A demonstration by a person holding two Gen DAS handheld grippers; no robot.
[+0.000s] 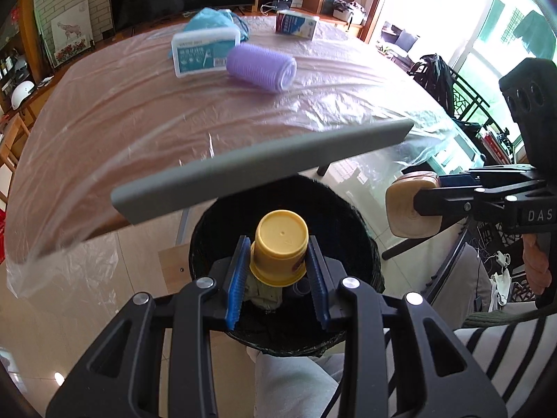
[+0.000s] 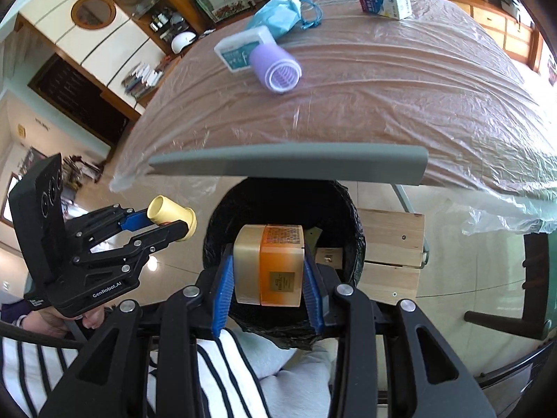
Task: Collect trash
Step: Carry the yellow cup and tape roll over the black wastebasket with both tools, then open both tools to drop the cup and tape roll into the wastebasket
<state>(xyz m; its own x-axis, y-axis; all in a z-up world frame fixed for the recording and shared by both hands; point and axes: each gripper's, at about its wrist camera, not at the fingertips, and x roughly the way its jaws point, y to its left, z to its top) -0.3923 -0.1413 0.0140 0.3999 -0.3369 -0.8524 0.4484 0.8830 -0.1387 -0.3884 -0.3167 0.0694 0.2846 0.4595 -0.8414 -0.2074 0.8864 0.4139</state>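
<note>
My left gripper (image 1: 278,275) is shut on a small yellow cup (image 1: 281,245), held upside down over the black-lined trash bin (image 1: 351,216). My right gripper (image 2: 266,278) is shut on an orange and beige box (image 2: 269,264), also held over the bin (image 2: 351,230). Each gripper shows in the other view: the left one with its cup (image 2: 170,214), the right one with its box (image 1: 412,209). On the table a purple hair roller (image 1: 261,67), a white and teal box (image 1: 205,52), a blue plastic bag (image 1: 214,17) and a white carton (image 1: 297,24) lie at the far side.
The table (image 1: 139,122) is covered with clear plastic sheet. A grey bar (image 1: 261,163) crosses above the bin's far rim. A wooden stool (image 2: 393,250) stands beside the bin. A chair (image 1: 449,87) stands at the right. My lap is under the bin.
</note>
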